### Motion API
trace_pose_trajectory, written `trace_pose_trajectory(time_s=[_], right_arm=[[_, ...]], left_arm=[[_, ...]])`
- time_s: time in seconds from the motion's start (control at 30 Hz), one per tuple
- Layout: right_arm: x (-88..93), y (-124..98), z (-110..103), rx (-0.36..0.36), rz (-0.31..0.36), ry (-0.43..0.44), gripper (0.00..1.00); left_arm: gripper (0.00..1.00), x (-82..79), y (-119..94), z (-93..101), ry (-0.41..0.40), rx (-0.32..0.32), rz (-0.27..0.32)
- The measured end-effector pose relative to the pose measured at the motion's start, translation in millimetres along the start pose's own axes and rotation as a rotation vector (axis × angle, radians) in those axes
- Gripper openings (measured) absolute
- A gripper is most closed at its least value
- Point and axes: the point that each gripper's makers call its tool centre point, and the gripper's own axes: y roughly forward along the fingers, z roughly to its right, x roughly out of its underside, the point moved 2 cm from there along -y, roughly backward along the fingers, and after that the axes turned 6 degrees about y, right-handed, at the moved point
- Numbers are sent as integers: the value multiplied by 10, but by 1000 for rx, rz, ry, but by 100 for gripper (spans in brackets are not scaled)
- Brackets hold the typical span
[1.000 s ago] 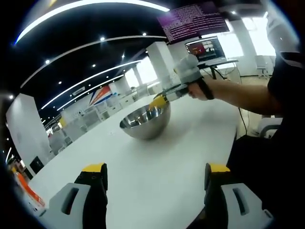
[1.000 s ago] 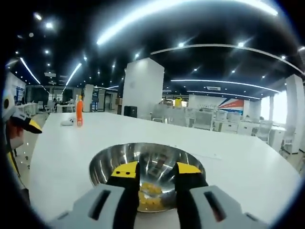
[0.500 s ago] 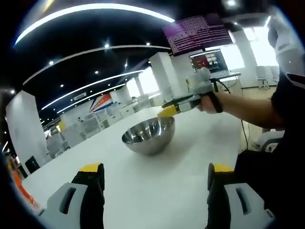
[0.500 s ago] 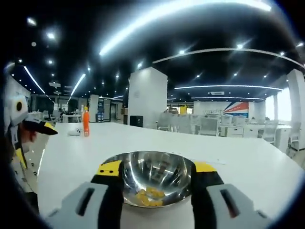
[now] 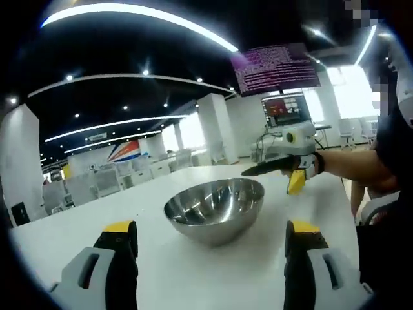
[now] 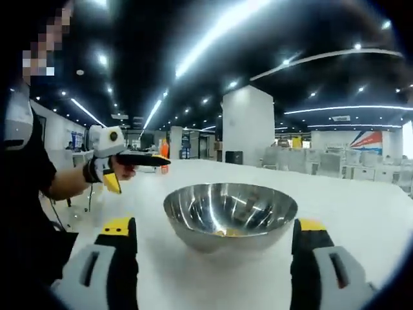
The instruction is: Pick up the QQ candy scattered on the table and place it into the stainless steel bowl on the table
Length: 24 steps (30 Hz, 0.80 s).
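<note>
Flanking steel bowl (image 5: 215, 208): both grippers (image 5: 210, 236) (image 6: 216, 232) agape | orange bottle (image 6: 165, 150) behind

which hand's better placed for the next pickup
Neither clearly: the left tool and right tool are both open, empty and facing the bowl from different sides at similar range.

Wide white table (image 5: 213, 271) underfoot of everything, glossy and pale. Beyond it, a purple-lit wall screen (image 5: 276, 66) above a smaller monitor (image 5: 286, 108). White square pillar (image 6: 248, 123) mid-hall. Orange bottle (image 6: 164, 150) upright at the far table edge. Rows of white chairs (image 6: 322, 163) behind.
</note>
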Motion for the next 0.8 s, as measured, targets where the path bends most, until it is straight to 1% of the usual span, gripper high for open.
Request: trace_pose_trajectory(time_s=[0.07, 0.1, 0.13, 0.17, 0.2, 0.23, 0.3, 0.37, 0.4, 0.43, 0.47, 0.5, 0.53, 0.6, 0.67, 0.7, 0.77, 0.8], right_arm=[[144, 59, 49, -15, -42, -21, 97], [202, 88, 47, -37, -57, -16, 97], [217, 113, 31, -64, -49, 2, 97], [225, 148, 31, -85, -33, 50, 97], [245, 194, 85, -81, -41, 73, 97], [250, 229, 126, -75, -44, 66, 97], [279, 289, 193, -61, -59, 33, 97], [294, 333, 194, -83, -65, 11, 97], [272, 349, 132, -133, -46, -1, 97], [224, 366, 76, -167, -6, 7, 97], [260, 370, 145, -139, -23, 11, 97], [267, 372, 151, -142, -16, 10, 97], [262, 379, 154, -144, -4, 5, 97], [253, 410, 209, -124, 16, 6, 97], [277, 453, 262, -109, 0, -15, 97], [282, 475, 283, -114, -6, -17, 97], [286, 504, 310, -116, -19, -22, 97], [283, 503, 290, -125, -21, -43, 97]], left_arm=[[95, 129, 140, -12, 10, 21, -25], [95, 172, 213, 6, 27, 45, -18], [95, 183, 282, 76, 34, 98, 15], [95, 228, 344, 78, 26, 112, 19], [95, 303, 426, 48, 14, 109, 0], [95, 349, 488, 22, 10, 106, -7], [95, 480, 589, -61, 9, 78, -50], [95, 586, 665, -72, 35, 84, -82], [95, 620, 691, -61, 63, 90, -93], [93, 613, 717, -31, 76, 102, -78], [88, 585, 737, 2, 71, 116, -50], [87, 574, 765, 23, 43, 124, -38], [87, 571, 780, 31, 31, 127, -33], [88, 553, 801, 54, 27, 135, -18], [89, 530, 839, 65, 8, 143, -2], [90, 533, 864, 76, 6, 148, -4], [91, 529, 908, 94, 20, 162, -7], [89, 510, 916, 132, 43, 186, -1]])
